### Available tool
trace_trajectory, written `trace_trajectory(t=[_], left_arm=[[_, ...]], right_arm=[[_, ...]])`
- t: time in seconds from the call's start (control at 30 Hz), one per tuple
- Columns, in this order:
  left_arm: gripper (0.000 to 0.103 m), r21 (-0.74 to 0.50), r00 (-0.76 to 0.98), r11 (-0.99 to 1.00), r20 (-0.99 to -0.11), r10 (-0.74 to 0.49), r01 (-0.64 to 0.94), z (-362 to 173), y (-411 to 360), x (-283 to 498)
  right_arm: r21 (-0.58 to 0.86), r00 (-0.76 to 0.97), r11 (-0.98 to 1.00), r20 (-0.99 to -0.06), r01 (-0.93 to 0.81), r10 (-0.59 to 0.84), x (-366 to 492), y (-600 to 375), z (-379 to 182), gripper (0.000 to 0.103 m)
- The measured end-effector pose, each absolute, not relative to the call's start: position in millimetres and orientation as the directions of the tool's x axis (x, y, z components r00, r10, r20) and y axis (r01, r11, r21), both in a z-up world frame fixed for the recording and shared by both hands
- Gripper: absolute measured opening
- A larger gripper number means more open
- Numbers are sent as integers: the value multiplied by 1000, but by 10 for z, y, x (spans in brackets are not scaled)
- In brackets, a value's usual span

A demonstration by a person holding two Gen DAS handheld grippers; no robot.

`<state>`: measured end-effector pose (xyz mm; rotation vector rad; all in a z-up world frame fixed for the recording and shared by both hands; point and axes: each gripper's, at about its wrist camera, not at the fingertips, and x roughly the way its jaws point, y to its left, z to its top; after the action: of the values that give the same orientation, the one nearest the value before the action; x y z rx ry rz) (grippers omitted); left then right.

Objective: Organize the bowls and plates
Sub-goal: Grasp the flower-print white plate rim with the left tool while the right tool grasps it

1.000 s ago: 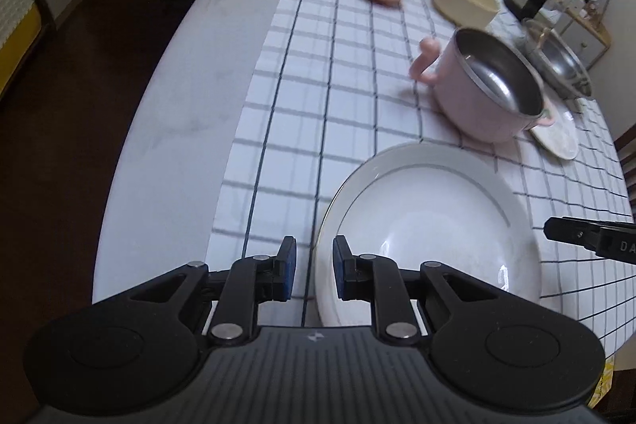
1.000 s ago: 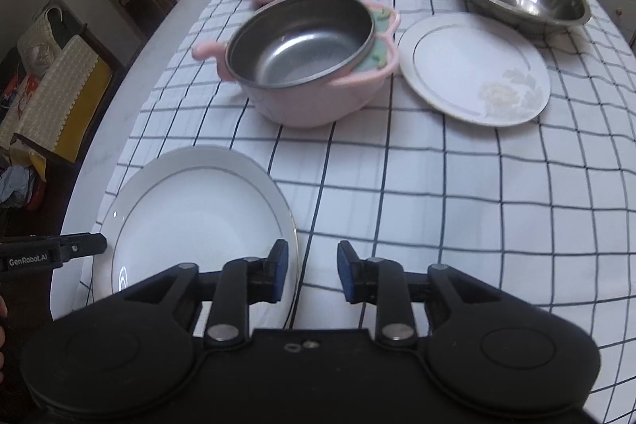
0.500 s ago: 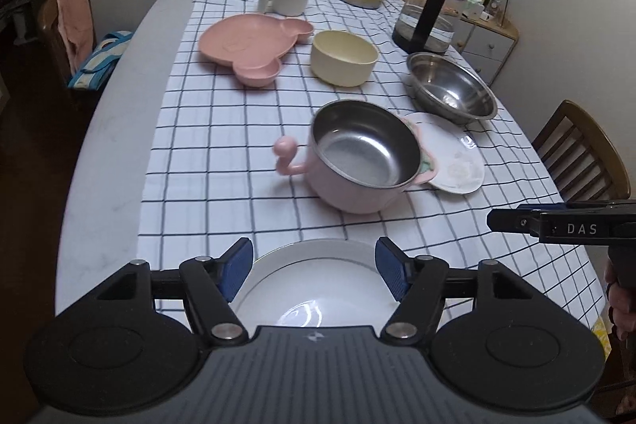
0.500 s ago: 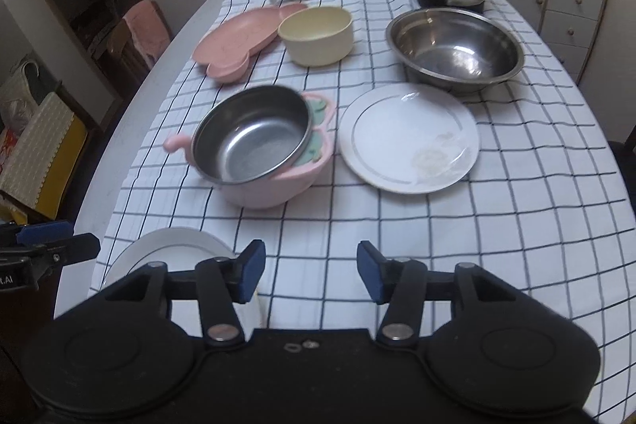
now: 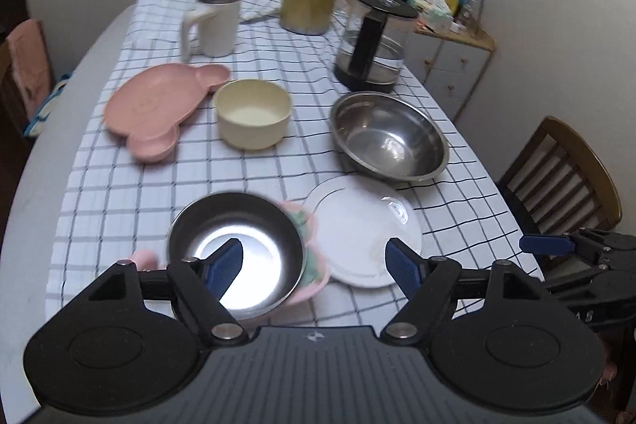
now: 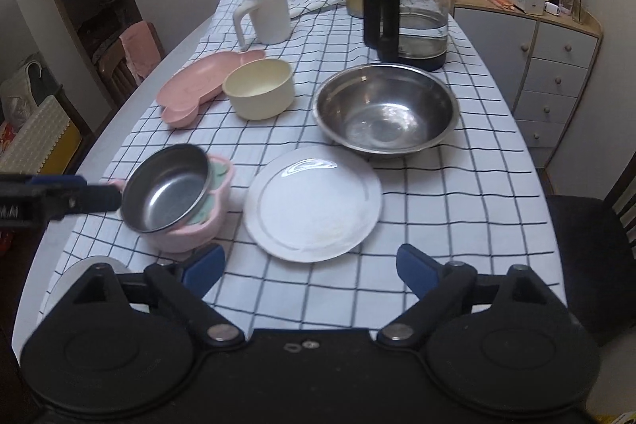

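Left wrist view: the left gripper (image 5: 314, 265), jaws just spread and empty, hangs over the pot (image 5: 234, 245); dropping in carelessly could knock it into the plate (image 5: 363, 229) beside it.

Right wrist view: the right gripper (image 6: 310, 269), also just opened and empty, faces that plate (image 6: 314, 203); a shallow rim pinch may slip.

Pink plate (image 6: 198, 90), black-checked white tablecloth (image 6: 437, 193)

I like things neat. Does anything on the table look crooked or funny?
Yes. The steel inner bowl sits tilted in the pink bowl, leaving its green lining uncovered on one side. Nothing looks spilled or broken.
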<state>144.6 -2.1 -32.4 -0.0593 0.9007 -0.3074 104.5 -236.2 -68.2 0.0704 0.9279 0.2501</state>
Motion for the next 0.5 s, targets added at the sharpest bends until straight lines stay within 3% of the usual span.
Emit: trace_trajectory(t=[0.23,0.5], left_arm=[[78,-143,480,915,-815,-325,377,-294,-419,2174],[78,-117,369,899,-883,-288,422,-720,-589,2834]], right_arm=[[167,565,974,-793,-155,226,1316,-2673,-756,95],[140,556,985,-813,-105,175,1604,-2748,-858,95]])
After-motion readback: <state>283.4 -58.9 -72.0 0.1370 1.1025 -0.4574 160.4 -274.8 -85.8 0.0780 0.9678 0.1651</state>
